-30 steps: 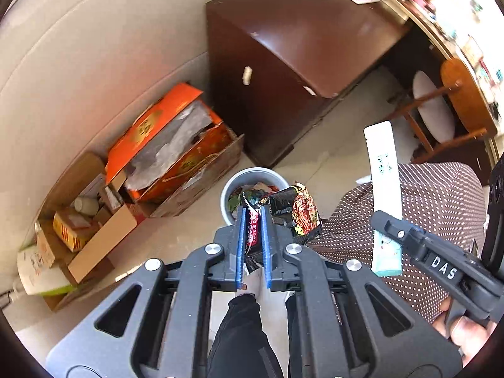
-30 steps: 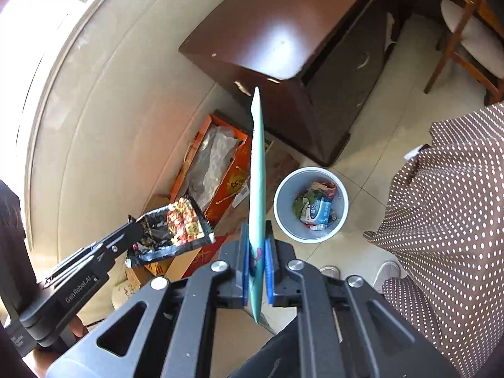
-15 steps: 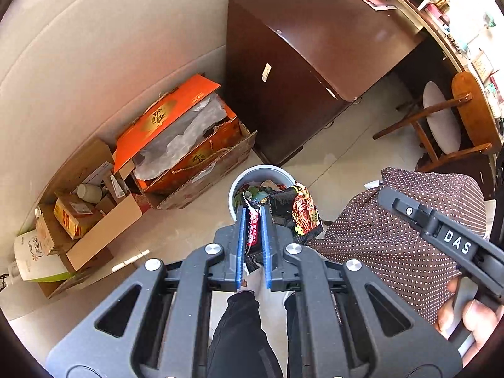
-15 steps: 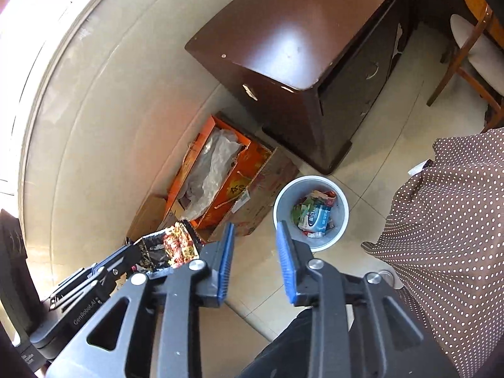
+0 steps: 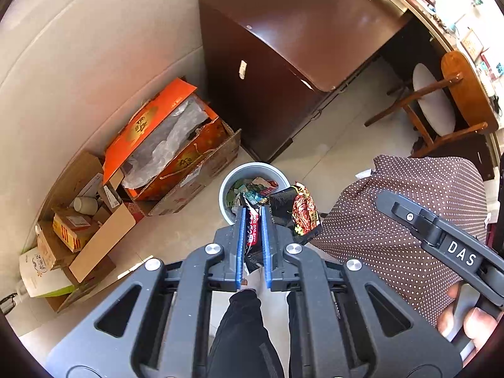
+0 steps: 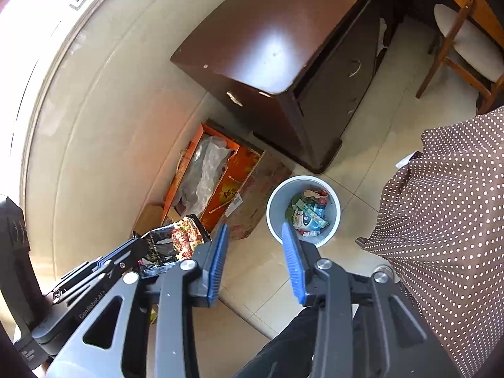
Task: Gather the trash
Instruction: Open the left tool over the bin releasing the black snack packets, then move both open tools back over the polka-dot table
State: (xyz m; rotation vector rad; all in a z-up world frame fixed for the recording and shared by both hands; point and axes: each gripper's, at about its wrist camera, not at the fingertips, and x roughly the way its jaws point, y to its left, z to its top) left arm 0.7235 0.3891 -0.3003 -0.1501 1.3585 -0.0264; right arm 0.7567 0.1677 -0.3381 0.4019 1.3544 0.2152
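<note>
Closest to us, our left tool [image 5: 252, 220] is pinched nearly closed on a black-and-red snack wrapper [image 5: 294, 211], which sticks out past the blue pads and hangs crumpled over the near edge of the bin. Our right tool [image 6: 255, 252] has nothing between its pads at all, and its jaws are opening wider as we look. Below both we can see our own dark trouser legs [image 5: 239, 330] and the tiled floor [image 6: 258, 271].

Just past the tools sits the little grey trash bin [image 6: 334, 198] on the floor, already holding a pile of packets and wrappers in green, blue and red. From the right wrist view the bin is right off the tip of the right-hand pad, and the wrapper in the left tool shows up off to the left, over the cardboard boxes, not over the bin. A brown polka-dot cloth [image 5: 409, 214] drapes down just beside the bin.

So we reckon we're at the drop-off step: right side looks done, left side has its piece to go. Next move probably means shifting the left tool until the wrapper is squarely above the bin mouth, then letting the pads spread.

Further back there's an open orange gift box [image 5: 163, 145] with plastic inside, then the dark wooden cabinet [image 5: 299, 47] against the wall, and a wooden chair [image 5: 441, 100] beyond.
</note>
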